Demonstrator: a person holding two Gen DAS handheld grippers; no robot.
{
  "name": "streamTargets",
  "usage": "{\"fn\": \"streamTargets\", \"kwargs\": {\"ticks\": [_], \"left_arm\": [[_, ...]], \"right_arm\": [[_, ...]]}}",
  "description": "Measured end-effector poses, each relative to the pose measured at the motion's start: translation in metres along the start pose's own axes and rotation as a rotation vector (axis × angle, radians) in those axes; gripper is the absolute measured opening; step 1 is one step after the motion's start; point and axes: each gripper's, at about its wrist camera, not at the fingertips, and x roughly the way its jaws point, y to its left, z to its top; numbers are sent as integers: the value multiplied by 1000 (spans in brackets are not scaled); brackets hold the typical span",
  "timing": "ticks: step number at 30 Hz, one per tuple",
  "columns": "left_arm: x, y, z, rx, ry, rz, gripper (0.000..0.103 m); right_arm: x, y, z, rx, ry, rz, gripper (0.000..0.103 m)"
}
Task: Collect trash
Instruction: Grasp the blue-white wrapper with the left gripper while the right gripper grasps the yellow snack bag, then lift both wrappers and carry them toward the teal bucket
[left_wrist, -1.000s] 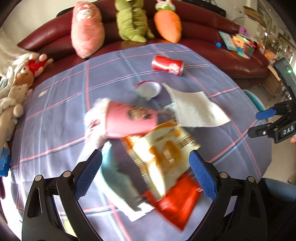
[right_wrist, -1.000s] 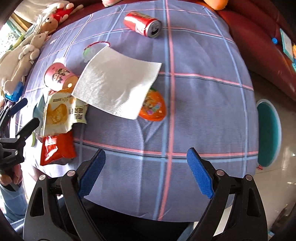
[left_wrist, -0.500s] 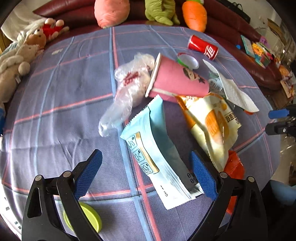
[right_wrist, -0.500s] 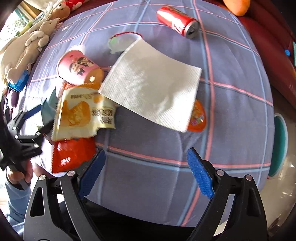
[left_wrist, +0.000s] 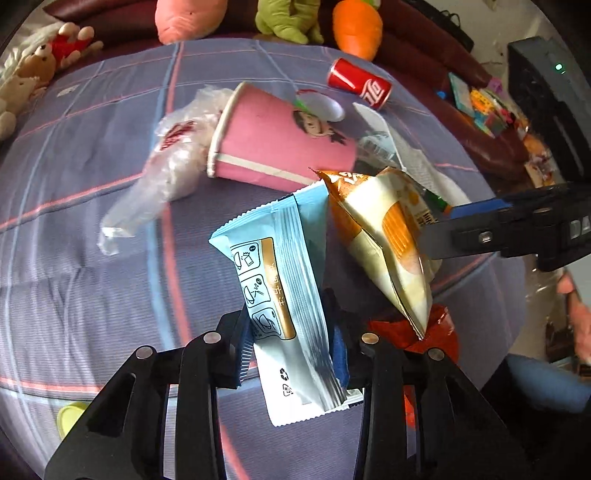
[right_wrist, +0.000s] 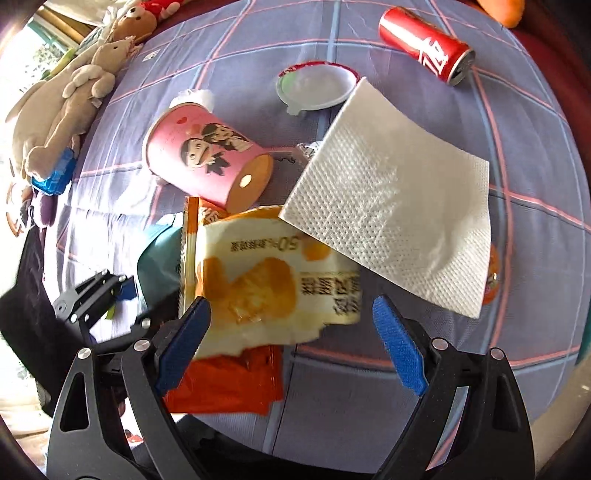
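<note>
My left gripper (left_wrist: 291, 339) is shut on a light blue snack wrapper (left_wrist: 284, 280) and holds it up off the checked cloth (left_wrist: 74, 221). My right gripper (right_wrist: 291, 343) is open, its jaws on either side of a yellow-orange snack bag (right_wrist: 266, 284), which also shows in the left wrist view (left_wrist: 388, 236). A red wrapper (right_wrist: 229, 384) lies under that bag. A pink paper cup (right_wrist: 207, 162) lies on its side beside a white napkin (right_wrist: 395, 206), a foil lid (right_wrist: 314, 88) and a red cola can (right_wrist: 424, 44). A clear plastic bag (left_wrist: 166, 162) lies left of the cup.
Plush toys (left_wrist: 184, 18) sit on the dark red sofa (left_wrist: 424, 44) behind the cloth. More plush animals (right_wrist: 62, 110) lie at the left edge. A yellow lid (left_wrist: 70, 417) lies near my left gripper. An orange jelly cup (right_wrist: 493, 273) peeks from under the napkin.
My left gripper has closed on the blue wrapper and lifted it. My right gripper has moved in over the yellow-orange bag, still open.
</note>
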Motion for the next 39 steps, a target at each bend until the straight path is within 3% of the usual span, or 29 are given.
{"fn": "streamTargets", "kwargs": {"ticks": [8,16,18,19,20,21,28,39], "left_arm": [[14,-24,10,29,6,-46,35],[5,-1,11,-44,-17,-34,35],[5,0,9,-50,-12,-31,35],[6,0,7,-52,-10,-30,35],[5,1,8,-54,-10,-31,35],[4,-1,5,-56,-11,-30,35],[-17,-3,12,-72,-68,-23,35],[-55,-12,34,-77,-165,12,35]], "right_arm": [[6,-31,1,62,-5,-2,85],[18,-36,0,56,-37,6,85],[19,-33,-1,39,-64,-2,71],[18,-30,-1,22,-70,-16,57],[17,-27,-2,3,-81,-23,33],[17,-25,-2,-5,-71,-12,22],[-16,-21,-14,-51,-132,8,12],[-79,-38,-26,-43,-250,29,11]]}}
